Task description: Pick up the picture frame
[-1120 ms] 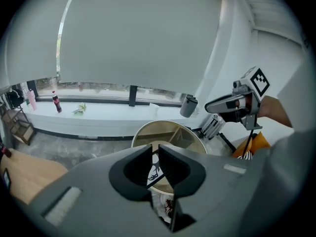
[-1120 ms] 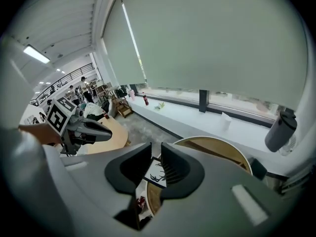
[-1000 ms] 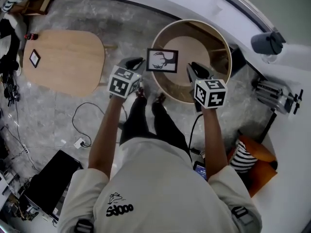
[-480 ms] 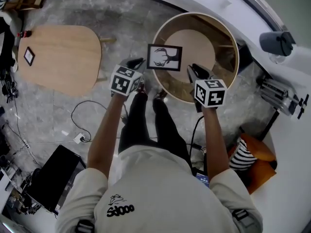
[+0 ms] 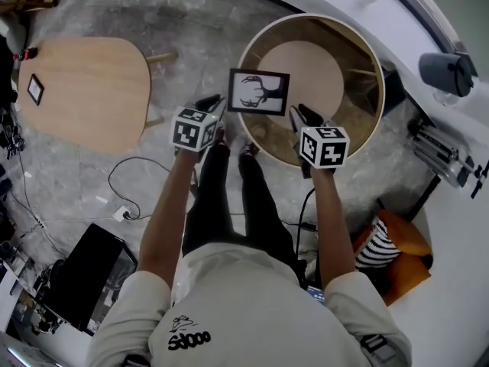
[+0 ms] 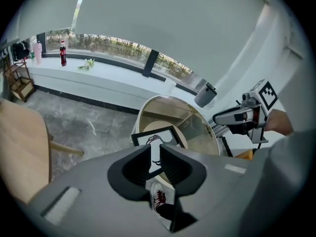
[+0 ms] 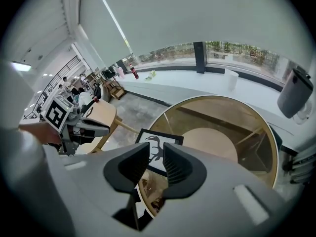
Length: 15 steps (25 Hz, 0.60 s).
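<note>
A black picture frame with a deer silhouette lies flat on the glass top of a round wood-rimmed table, near its left edge. My left gripper hangs just left of the frame and my right gripper just right of it, both pointing steeply down. Each gripper's jaws are opening with a narrow gap and nothing between the pads. In the left gripper view the frame shows beyond the left gripper. The right gripper view shows the frame past the right gripper.
An oval wooden table with a small dark frame stands at the left. Cables and a black case lie on the floor. An orange and striped cushion sits at the right, below a white ledge with a grey device.
Both grippers have sunk toward the round table, staying either side of the frame. Their jaws stand slightly wider. The frame has not moved on the glass.
</note>
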Each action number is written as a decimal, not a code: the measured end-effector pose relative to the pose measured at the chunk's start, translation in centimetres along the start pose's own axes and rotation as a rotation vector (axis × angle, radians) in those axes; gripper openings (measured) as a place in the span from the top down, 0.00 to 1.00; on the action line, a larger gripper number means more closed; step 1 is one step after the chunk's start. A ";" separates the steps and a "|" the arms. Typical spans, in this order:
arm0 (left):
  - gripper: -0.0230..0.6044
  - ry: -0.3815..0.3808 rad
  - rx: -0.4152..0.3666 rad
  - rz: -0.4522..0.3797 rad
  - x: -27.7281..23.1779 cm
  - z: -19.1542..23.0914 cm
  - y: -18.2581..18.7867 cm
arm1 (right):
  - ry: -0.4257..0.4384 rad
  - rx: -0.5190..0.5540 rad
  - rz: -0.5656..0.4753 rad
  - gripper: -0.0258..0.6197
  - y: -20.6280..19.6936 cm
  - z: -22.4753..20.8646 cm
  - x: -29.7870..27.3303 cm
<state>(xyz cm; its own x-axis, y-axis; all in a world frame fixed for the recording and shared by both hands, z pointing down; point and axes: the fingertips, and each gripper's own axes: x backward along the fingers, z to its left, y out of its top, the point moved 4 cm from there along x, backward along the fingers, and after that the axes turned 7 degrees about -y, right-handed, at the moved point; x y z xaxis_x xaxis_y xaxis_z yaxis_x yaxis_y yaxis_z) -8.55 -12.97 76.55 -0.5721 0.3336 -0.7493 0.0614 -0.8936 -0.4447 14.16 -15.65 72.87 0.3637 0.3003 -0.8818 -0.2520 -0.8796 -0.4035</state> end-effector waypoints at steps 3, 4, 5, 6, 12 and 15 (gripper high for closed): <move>0.85 0.009 0.030 0.008 -1.3 1.4 -0.6 | -0.004 -0.008 0.020 0.81 -0.4 -0.7 -2.1; 0.85 0.011 0.042 0.010 -1.7 1.8 -0.8 | -0.007 -0.010 0.029 0.81 -0.7 -1.0 -2.8; 0.84 0.013 0.053 0.014 -2.2 2.2 -1.1 | -0.010 -0.013 0.038 0.81 -1.0 -1.3 -3.4; 0.84 0.013 0.063 0.019 -2.7 2.6 -1.4 | -0.012 -0.016 0.048 0.81 -1.2 -1.5 -4.0; 0.78 -0.008 0.112 0.050 -6.0 3.9 -2.7 | -0.019 -0.039 0.107 0.79 -2.5 -3.0 -8.0; 0.77 -0.016 0.121 0.065 -7.5 4.7 -2.9 | -0.023 -0.043 0.143 0.77 -3.1 -3.7 -10.0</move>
<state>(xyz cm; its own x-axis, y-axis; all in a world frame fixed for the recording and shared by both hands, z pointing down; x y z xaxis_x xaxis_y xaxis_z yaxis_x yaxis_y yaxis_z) -8.25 -14.26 85.78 -0.5835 0.2700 -0.7659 -0.0001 -0.9431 -0.3324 14.59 -17.32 83.87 0.3063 0.1791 -0.9349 -0.2608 -0.9288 -0.2634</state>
